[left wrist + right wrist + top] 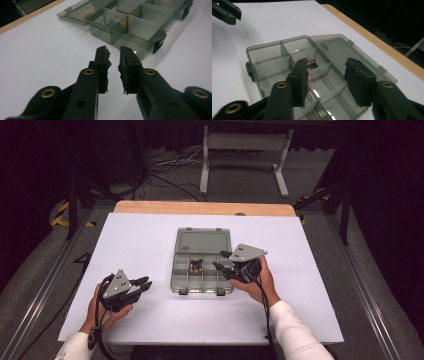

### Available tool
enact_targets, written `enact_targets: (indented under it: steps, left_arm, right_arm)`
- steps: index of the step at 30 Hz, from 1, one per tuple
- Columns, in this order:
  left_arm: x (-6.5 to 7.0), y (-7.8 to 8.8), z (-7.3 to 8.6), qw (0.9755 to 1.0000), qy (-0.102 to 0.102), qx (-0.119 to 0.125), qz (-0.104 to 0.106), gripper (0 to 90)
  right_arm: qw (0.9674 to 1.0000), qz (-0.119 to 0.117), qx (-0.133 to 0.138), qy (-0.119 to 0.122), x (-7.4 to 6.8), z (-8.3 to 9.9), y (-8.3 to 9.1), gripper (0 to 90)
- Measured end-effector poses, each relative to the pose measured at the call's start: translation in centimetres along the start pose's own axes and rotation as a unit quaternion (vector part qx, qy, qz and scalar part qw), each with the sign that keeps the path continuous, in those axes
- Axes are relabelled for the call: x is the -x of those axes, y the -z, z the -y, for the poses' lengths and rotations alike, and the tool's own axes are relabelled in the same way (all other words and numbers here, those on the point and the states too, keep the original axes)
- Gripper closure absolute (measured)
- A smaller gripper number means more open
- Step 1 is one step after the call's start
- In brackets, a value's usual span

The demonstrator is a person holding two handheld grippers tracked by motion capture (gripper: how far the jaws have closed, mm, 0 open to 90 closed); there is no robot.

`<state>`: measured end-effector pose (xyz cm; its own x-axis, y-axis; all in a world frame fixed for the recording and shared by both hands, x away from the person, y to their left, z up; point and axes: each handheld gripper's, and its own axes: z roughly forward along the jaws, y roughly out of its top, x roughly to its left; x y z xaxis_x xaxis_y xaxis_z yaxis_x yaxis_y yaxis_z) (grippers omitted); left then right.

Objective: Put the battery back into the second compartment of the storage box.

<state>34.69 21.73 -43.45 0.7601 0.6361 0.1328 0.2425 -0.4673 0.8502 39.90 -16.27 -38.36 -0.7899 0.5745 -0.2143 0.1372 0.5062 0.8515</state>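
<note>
Right claw (325,77) partly hides batteries (311,64) in organiser box (252,53).

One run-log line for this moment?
left gripper: empty, beside organizer box | right gripper: open, empty, over compartments | batteries: in box | lid: open

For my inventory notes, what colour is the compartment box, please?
Translucent smoky grey box, clearest in the right gripper view.
</note>
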Motion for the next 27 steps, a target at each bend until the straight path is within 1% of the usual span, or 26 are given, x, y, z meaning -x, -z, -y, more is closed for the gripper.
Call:
enact_targets:
  steps: [1,3,4,5,6,7,8,9,10,11,13,14,15,16,17,18,20,21,22,24,25,26,27]
  left_arm:
    - [-0.1,-0.2,-0.2,1.0,-0.002,-0.002,0.0,79.5]
    - [-0.3,-0.6,-0.5,1.0,-0.002,-0.002,0.0,82.2]
    - [-0.3,-0.8,-0.7,1.0,-0.004,-0.003,-0.003,84.3]
    - [-0.5,-1.1,-0.9,1.0,-0.007,-0.005,0.0,86.2]
    - [-0.6,-1.3,-1.1,0.9999,-0.008,-0.006,0.001,87.8]
    - [-0.7,-1.5,-1.3,0.9999,-0.014,-0.009,-0.002,88.9]
    - [-0.8,-1.7,-1.4,0.9999,-0.013,-0.011,0.001,89.3]
    - [-1.0,-1.9,-1.6,0.9998,-0.014,-0.012,0.0,89.4]
    - [-1.1,-2.0,-1.6,0.9998,-0.013,-0.013,-0.002,89.5]
    - [-1.2,-2.2,-1.7,0.9998,-0.01,-0.014,-0.003,89.6]
    - [-1.7,-2.5,-1.8,0.9999,-0.007,-0.014,0.0,89.6]
    - [-1.7,-2.5,-1.8,0.9999,-0.007,-0.014,0.0,89.6]
    - [-1.9,-2.7,-1.9,0.9998,-0.008,-0.017,-0.003,89.6]
    - [-2.0,-2.9,-1.9,0.9998,-0.006,-0.018,-0.003,89.6]
    - [-2.2,-3.0,-2.0,0.9998,-0.007,-0.019,-0.001,89.6]
    - [-2.3,-3.2,-2.0,0.9997,-0.009,-0.022,-0.001,89.6]
    - [-2.6,-3.5,-2.1,0.9997,-0.005,-0.025,-0.001,89.6]
    - [-2.7,-3.6,-2.2,0.9996,-0.005,-0.027,-0.001,89.6]
    - [-2.8,-3.8,-2.3,0.9995,-0.008,-0.03,-0.001,89.6]
    - [-3.1,-4.1,-2.4,0.9995,-0.007,-0.032,0.0,89.6]
    - [-3.2,-4.2,-2.5,0.9995,-0.003,-0.032,0.002,89.6]
    - [-3.4,-4.3,-2.6,0.9995,-0.005,-0.033,0.0,89.7]
    - [-3.5,-4.5,-2.7,0.9994,-0.002,-0.034,0.003,89.6]
  right_arm:
    - [1.0,0.002,0.001,-0.003,0.2,0.4,0.2,45.5]
    - [1.0,0.007,-0.001,-0.006,0.4,0.9,0.6,42.3]
    - [0.9999,0.012,0.0,-0.008,0.5,1.2,0.8,39.8]
    - [0.9999,0.014,0.001,-0.01,0.6,1.5,1.0,37.9]
    - [0.9998,0.014,-0.001,-0.017,0.8,1.9,1.1,34.5]
    - [0.9996,0.018,-0.005,-0.02,1.0,2.2,1.2,32.4]
    - [0.9993,0.032,-0.007,-0.019,1.2,2.4,1.4,30.1]
    - [0.9991,0.038,-0.008,-0.019,1.3,2.6,1.5,30.3]
    - [0.9987,0.045,-0.006,-0.023,1.6,2.8,1.7,31.9]
    - [0.9985,0.049,-0.005,-0.025,1.8,3.0,1.9,35.6]
    - [0.9984,0.05,-0.005,-0.026,2.2,3.3,2.2,50.7]
    - [0.9984,0.05,-0.005,-0.026,2.2,3.3,2.2,50.7]
    - [0.9981,0.054,-0.005,-0.029,2.5,3.5,2.3,57.7]
    - [0.9982,0.047,0.0,-0.036,2.8,3.7,2.4,68.5]
    - [0.9982,0.045,0.0,-0.041,3.1,3.8,2.5,74.1]
    - [0.998,0.046,-0.004,-0.044,3.3,3.9,2.5,78.0]
    - [0.9977,0.047,-0.014,-0.047,3.8,4.2,2.5,84.8]
    - [0.9971,0.052,-0.021,-0.051,4.0,4.4,2.5,88.4]
    - [0.9967,0.054,-0.027,-0.053,4.3,4.5,2.4,90.0]
    - [0.9961,0.06,-0.038,-0.053,4.7,4.7,2.2,90.0]
    - [0.9957,0.061,-0.044,-0.055,5.0,4.8,2.1,90.0]
    - [0.9955,0.061,-0.045,-0.057,5.2,4.8,2.0,90.0]
    - [0.9954,0.06,-0.045,-0.06,5.4,4.8,2.0,90.0]
